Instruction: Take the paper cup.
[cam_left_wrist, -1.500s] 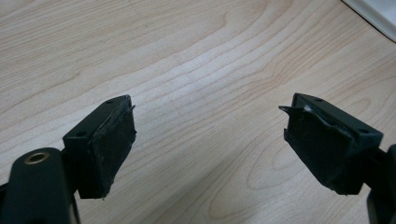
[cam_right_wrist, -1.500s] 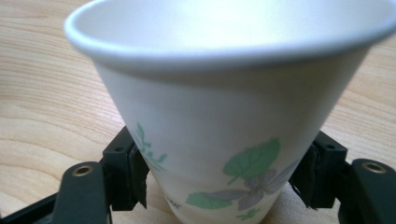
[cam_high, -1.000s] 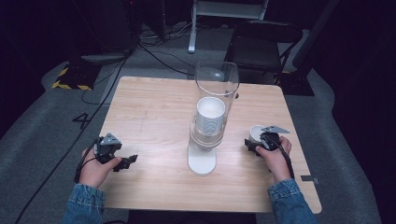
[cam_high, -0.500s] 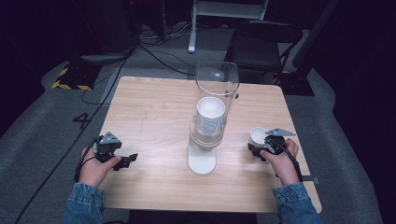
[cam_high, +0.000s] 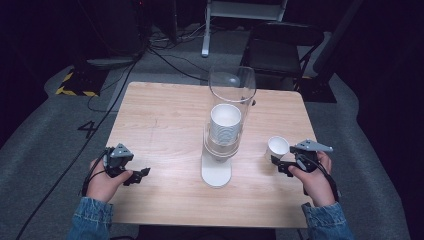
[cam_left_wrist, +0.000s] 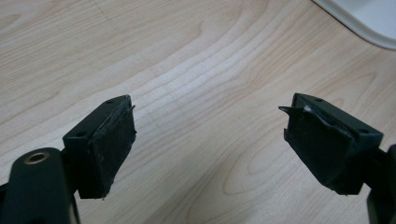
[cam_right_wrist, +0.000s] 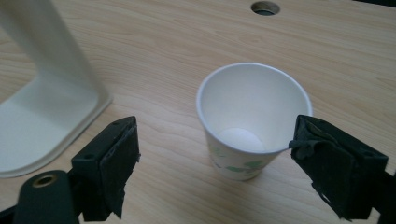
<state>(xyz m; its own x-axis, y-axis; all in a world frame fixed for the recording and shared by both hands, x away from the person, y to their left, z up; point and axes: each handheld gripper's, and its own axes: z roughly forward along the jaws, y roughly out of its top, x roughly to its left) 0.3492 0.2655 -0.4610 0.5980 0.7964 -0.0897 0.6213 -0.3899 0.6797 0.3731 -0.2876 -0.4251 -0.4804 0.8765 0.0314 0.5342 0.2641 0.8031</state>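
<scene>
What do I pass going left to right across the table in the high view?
Left gripper, open over bare table → cup dispenser with its stack of cups → single paper cup standing upright → right gripper, jaws open, just behind the cup.

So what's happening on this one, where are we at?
A person sits at a wooden table with tongs in each hand. The right tongs are open, their jaws to either side of an upright, empty paper cup that stands on the table right of a cup dispenser loaded with a stack of cups; whether a jaw touches the cup is unclear. The left tongs are open over bare wood, holding nothing.
</scene>
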